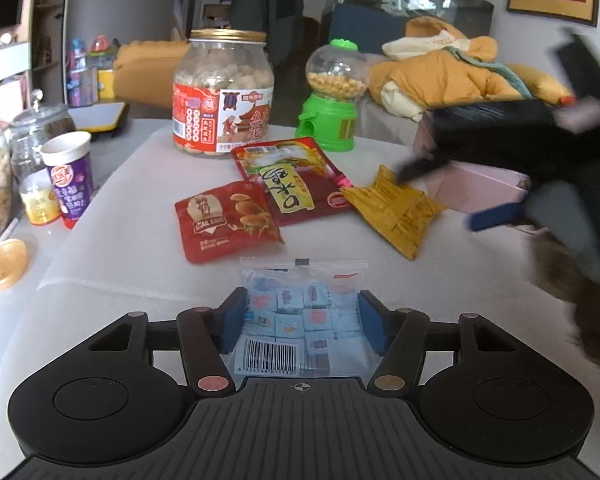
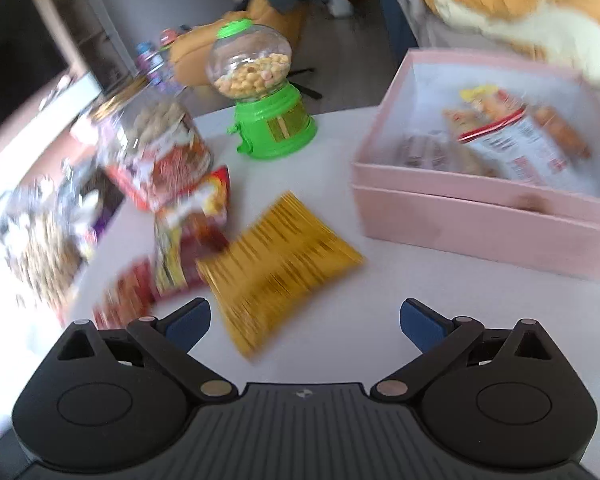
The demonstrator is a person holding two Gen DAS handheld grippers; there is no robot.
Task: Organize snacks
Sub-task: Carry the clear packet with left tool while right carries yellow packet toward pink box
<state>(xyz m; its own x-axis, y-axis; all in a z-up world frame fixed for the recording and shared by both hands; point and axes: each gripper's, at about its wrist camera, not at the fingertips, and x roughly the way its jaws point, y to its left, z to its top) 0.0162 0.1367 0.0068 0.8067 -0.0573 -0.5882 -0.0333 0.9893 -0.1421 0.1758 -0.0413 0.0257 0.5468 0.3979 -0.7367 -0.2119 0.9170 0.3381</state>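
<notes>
1. The left tongs point(image 1: 302, 320) stood apart, straddling a clear flat bag of pale blue wrapped sweets point(image 1: 304, 312) on the white desk point(image 1: 120, 208).
2. The right tongs point(image 2: 305, 320) gaped empty near a ribbed yellow foil packet point(image 2: 280, 268); motion blur smeared that view.
3. An open pink cardboard box point(image 2: 480, 216) held snack packets.

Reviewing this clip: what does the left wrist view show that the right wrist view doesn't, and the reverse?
Only the left wrist view: a clear bag of pale blue wrapped candies lying between the open left gripper.

Only the right wrist view: the pink cardboard box's inside, already holding snack packets.

Both: crinkled yellow snack bag, green gumball dispenser, gold-lidded biscuit jar.
</notes>
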